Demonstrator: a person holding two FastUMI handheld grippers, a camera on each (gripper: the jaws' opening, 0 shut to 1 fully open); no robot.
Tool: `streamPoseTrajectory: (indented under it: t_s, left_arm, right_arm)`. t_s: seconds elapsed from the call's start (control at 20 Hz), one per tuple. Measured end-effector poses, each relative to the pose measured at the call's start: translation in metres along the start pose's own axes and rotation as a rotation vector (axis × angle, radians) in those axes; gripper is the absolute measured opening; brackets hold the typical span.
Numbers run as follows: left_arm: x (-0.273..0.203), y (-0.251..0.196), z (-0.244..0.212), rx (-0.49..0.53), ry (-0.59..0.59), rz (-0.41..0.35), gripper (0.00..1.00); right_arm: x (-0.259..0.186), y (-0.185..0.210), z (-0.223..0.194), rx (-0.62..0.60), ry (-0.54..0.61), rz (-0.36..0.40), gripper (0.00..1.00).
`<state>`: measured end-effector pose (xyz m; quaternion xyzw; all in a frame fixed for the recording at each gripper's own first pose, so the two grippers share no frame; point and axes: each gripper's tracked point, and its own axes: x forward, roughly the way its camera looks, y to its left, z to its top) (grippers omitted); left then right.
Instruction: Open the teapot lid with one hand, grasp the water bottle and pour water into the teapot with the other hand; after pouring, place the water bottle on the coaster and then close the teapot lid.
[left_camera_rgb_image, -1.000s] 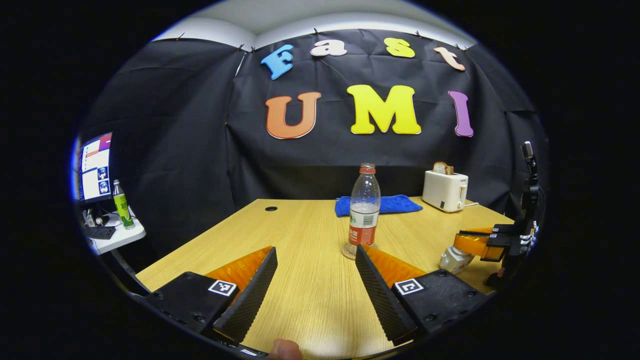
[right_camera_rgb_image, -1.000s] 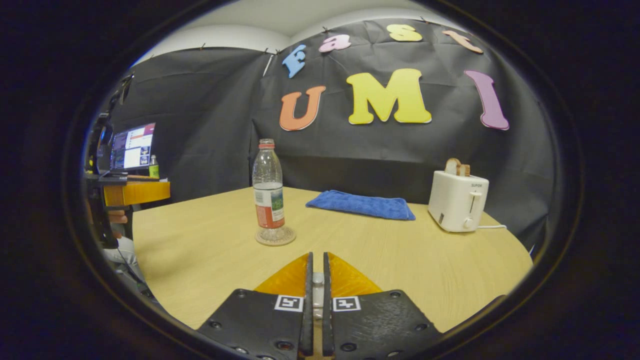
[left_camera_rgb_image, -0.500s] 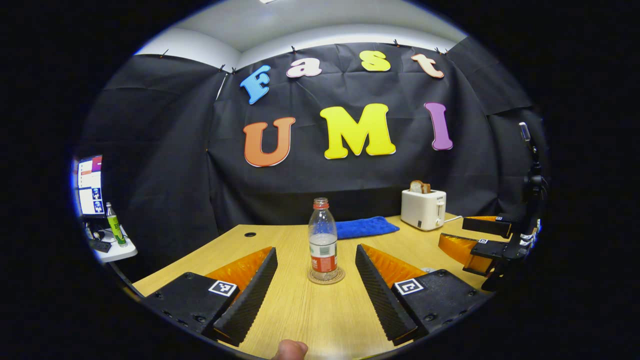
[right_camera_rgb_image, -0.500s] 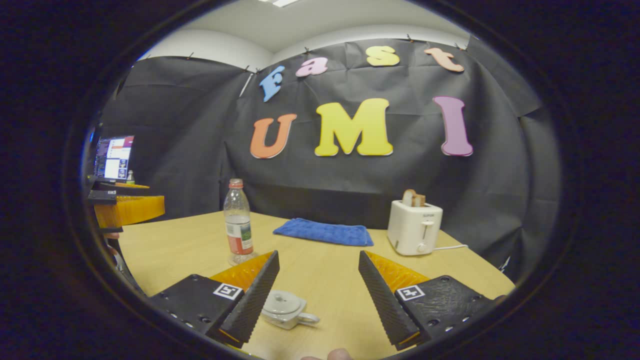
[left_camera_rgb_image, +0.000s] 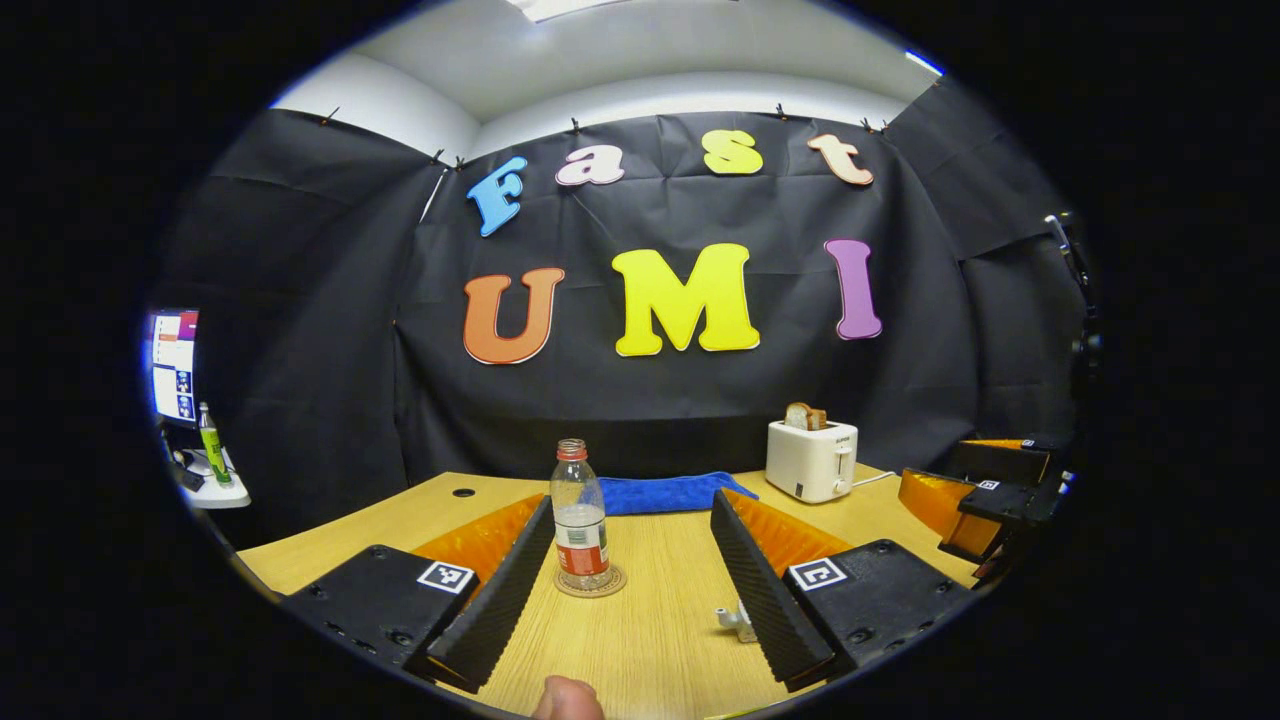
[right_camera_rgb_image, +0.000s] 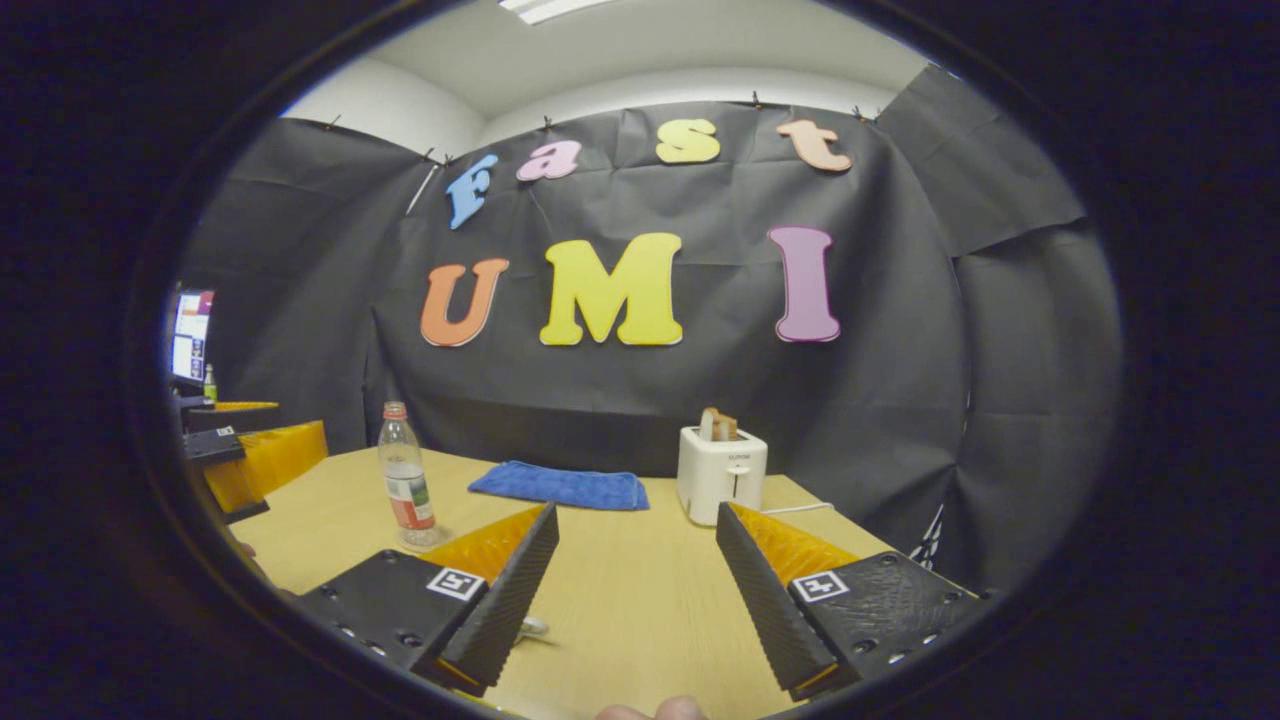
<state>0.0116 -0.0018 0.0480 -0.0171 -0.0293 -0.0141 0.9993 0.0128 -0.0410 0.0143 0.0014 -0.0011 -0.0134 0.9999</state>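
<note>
A water bottle (left_camera_rgb_image: 581, 515) stood upright on a round coaster (left_camera_rgb_image: 590, 582) on the wooden table (left_camera_rgb_image: 650, 640). Just right of the coaster, part of the teapot (left_camera_rgb_image: 735, 622) peeked out. The left gripper (left_camera_rgb_image: 632, 590) and right gripper (right_camera_rgb_image: 636, 590) were both spread wide, holding nothing. The task looked nearly or fully complete.

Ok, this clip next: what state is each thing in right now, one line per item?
water bottle: upright on the coaster, cap on, partly filled.
teapot: mostly hidden behind a finger; lid state cannot be told.
toaster: bread sticking out of the slot.
blue towel: lying flat on the table.
left gripper: open, empty.
right gripper: open, empty.
</note>
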Motion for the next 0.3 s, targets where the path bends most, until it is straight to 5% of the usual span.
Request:
streamPoseTrajectory:
  t_s: [0.3]
  left_arm:
    - [-0.003,0.015,0.002,0.042,-0.010,0.045,0.98]
  right_arm:
    - [-0.013,0.006,0.008,-0.012,-0.015,-0.016,0.96]
